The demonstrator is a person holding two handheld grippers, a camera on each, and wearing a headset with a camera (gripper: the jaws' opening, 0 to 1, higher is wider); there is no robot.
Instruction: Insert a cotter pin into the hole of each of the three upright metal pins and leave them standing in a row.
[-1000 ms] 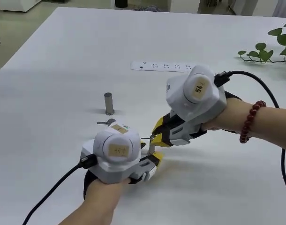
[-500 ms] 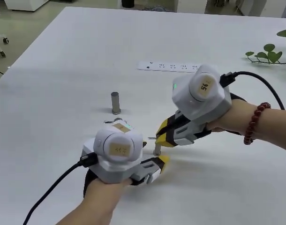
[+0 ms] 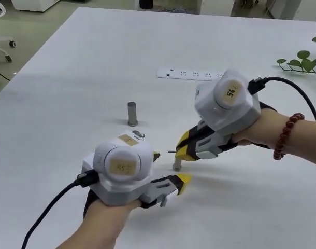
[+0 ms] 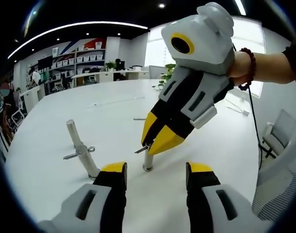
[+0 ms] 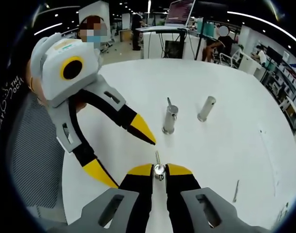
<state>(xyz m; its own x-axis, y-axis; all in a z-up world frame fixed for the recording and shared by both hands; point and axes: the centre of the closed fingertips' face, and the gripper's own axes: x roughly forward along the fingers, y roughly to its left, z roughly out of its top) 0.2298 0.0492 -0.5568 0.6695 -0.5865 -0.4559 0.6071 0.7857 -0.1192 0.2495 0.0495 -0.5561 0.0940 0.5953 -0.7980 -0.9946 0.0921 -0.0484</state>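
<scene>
cotter pin (image 5: 156, 158) clamped tight in right gripper (image 3: 181, 150), at nearest metal pin (image 4: 148, 161) – left gripper (image 4: 156, 170) wide open, empty.

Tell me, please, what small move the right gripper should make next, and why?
Probably open the right gripper and back it off. Its jaws are shut on the cotter pin, whose tip pokes out past the top of the nearest metal pin, so it looks threaded, though the hole is too small to see. That pin stands upright, untouched, between the jaws of the open left gripper.
</scene>
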